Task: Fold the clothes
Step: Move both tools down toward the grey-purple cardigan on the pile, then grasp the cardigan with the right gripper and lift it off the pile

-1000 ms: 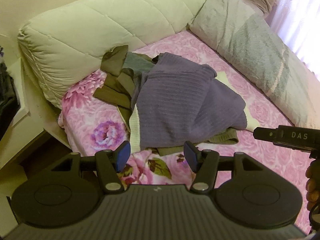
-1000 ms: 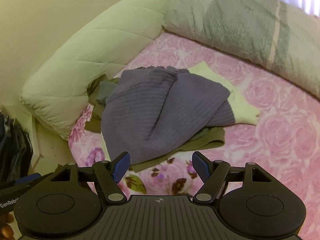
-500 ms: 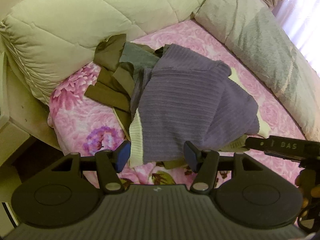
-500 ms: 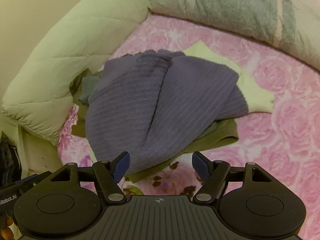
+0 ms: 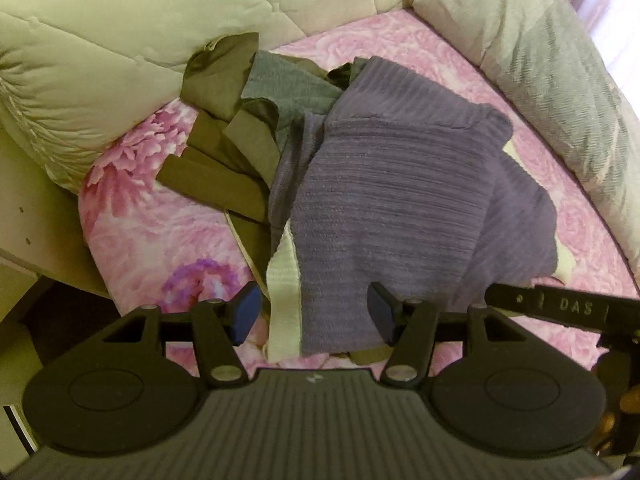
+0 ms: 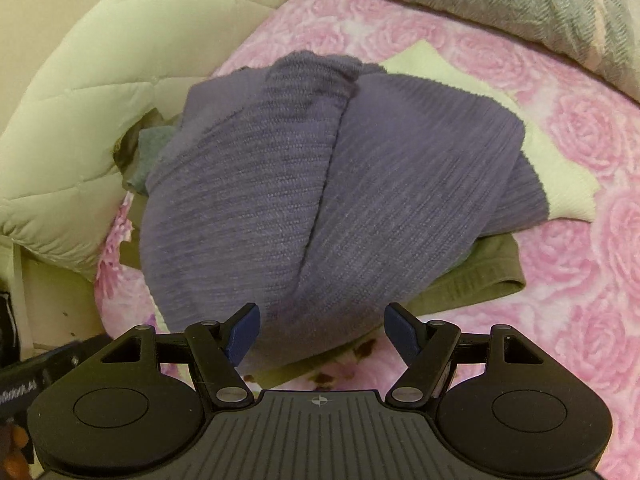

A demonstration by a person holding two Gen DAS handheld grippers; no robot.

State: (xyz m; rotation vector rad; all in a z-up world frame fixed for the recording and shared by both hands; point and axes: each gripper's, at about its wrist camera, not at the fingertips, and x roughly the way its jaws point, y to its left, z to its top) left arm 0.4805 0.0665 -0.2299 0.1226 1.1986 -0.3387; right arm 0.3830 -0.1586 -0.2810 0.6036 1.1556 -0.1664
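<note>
Observed: a heap of clothes lies crumpled on the bed (image 5: 132,236), not folded. On top is a purple knit (image 5: 392,208) with a pale band (image 5: 284,300) along one edge; olive garments (image 5: 224,160) and a grey piece (image 5: 288,84) spread out from beneath it toward 10 and 11 o'clock in the left view. A quilt (image 5: 120,32) lies at 11 o'clock, a pillow (image 5: 540,68) at 2 o'clock.

Tools: left gripper (image 5: 314,314) has its jaws spread wide and holds nothing; it hangs over the knit's near edge, the pale band just inside its left finger. Right gripper (image 6: 322,332) is likewise wide apart and empty, over the knit's near hem in the right view. Whether either finger touches cloth cannot be told.

Judgement: both tools appear set to take the knit off the heap.

Recommendations:
- Pinch a single layer at the hem, the left tool at the pale band, the right further along the same edge.
- Take corners well apart, so the piece hangs flat when lifted.
- Lift clear of the olive garment (image 6: 472,284) at 4 o'clock in the right view; loose knit snags and may drag it along.
- Lay the knit flat on bare bed toward 3 o'clock in the right view before any fold.
</note>
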